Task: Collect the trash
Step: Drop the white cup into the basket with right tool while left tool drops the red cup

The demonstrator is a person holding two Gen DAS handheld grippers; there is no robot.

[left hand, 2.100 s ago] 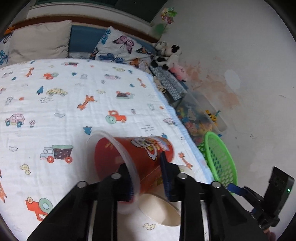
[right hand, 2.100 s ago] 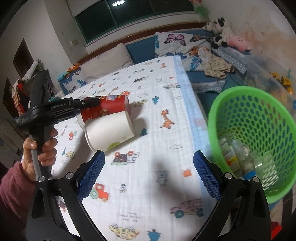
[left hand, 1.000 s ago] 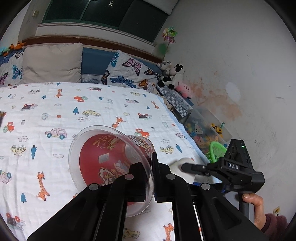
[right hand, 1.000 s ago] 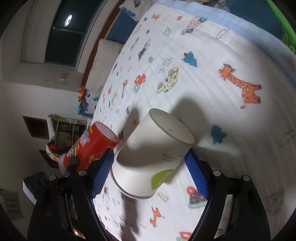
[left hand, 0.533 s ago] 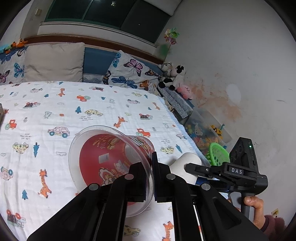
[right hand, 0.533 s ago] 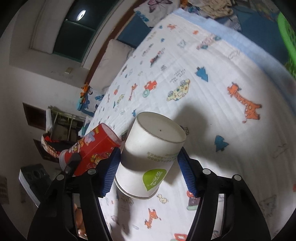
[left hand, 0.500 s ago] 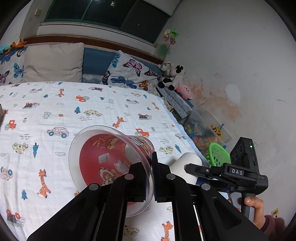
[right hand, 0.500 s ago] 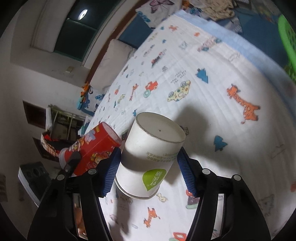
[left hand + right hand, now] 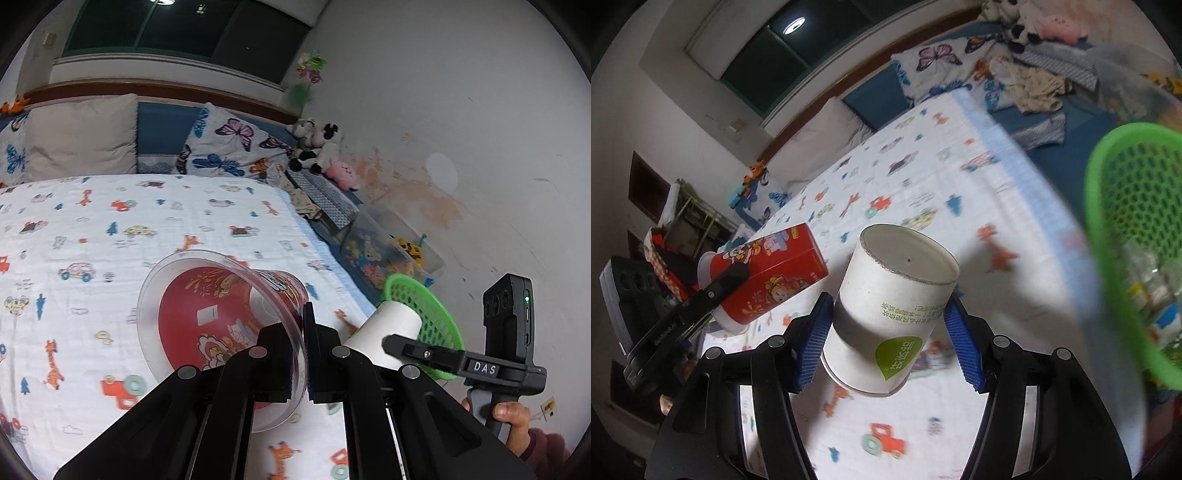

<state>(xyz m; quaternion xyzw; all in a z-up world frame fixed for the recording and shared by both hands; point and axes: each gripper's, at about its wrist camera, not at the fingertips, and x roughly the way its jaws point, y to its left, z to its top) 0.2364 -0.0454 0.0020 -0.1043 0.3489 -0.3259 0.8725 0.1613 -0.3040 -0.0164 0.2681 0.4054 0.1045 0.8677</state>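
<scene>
- Right tongs (image 9: pixel 888 334) grasp the white paper cup (image 9: pixel 890 314); left tongs (image 9: pixel 304 354) pinch the red cup (image 9: pixel 221 332) rim.
- We should bring each cup fully over the green basket (image 9: pixel 1134 236) before letting go.

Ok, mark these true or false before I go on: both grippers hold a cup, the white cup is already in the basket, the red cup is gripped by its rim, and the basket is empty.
1. Both grippers hold a cup. True: the left gripper is shut on the red cup and the right gripper on the white cup.
2. The white cup is already in the green basket. False: it is held above the bed, beside the basket.
3. The red cup is gripped by its rim. True: the fingers pinch its clear rim wall.
4. The basket is empty. False: bottles lie inside.
</scene>
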